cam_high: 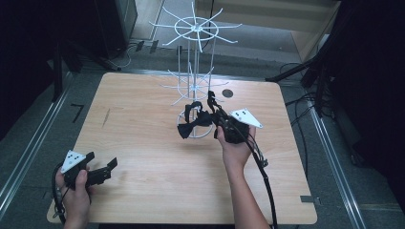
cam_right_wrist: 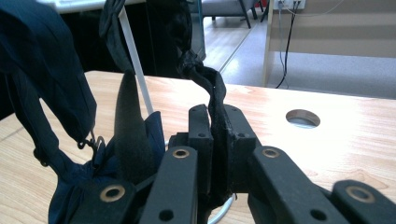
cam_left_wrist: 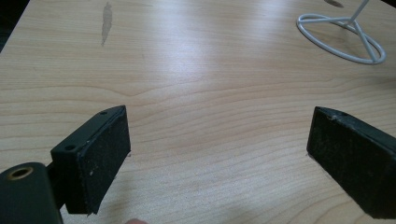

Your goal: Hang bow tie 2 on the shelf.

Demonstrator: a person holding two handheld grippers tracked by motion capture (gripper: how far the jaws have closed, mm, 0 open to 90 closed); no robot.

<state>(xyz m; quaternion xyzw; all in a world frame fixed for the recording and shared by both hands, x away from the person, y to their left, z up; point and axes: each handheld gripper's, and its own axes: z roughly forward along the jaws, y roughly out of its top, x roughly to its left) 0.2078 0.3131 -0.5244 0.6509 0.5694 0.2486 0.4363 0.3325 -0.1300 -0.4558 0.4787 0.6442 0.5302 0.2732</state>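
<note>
A dark bow tie (cam_high: 187,128) with a thin black strap (cam_high: 210,97) hangs low beside the white wire stand (cam_high: 193,29), over its ring base. My right gripper (cam_high: 213,106) points up and away from the person and is shut on that strap. In the right gripper view the strap (cam_right_wrist: 208,80) rises out of the pinched jaws (cam_right_wrist: 217,119), while the bow's dark fabric (cam_right_wrist: 44,88) droops at the left by the stand's white rod (cam_right_wrist: 136,57). My left gripper (cam_high: 101,160) rests near the table's front left corner, open and with nothing between its pads (cam_left_wrist: 103,154).
The stand's spoked arms spread out at two heights over the table's far middle. Its ring base (cam_left_wrist: 343,50) lies ahead of the left gripper. A round hole (cam_high: 227,93) sits in the tabletop behind the stand. A dark smear (cam_left_wrist: 107,22) marks the wood at the left.
</note>
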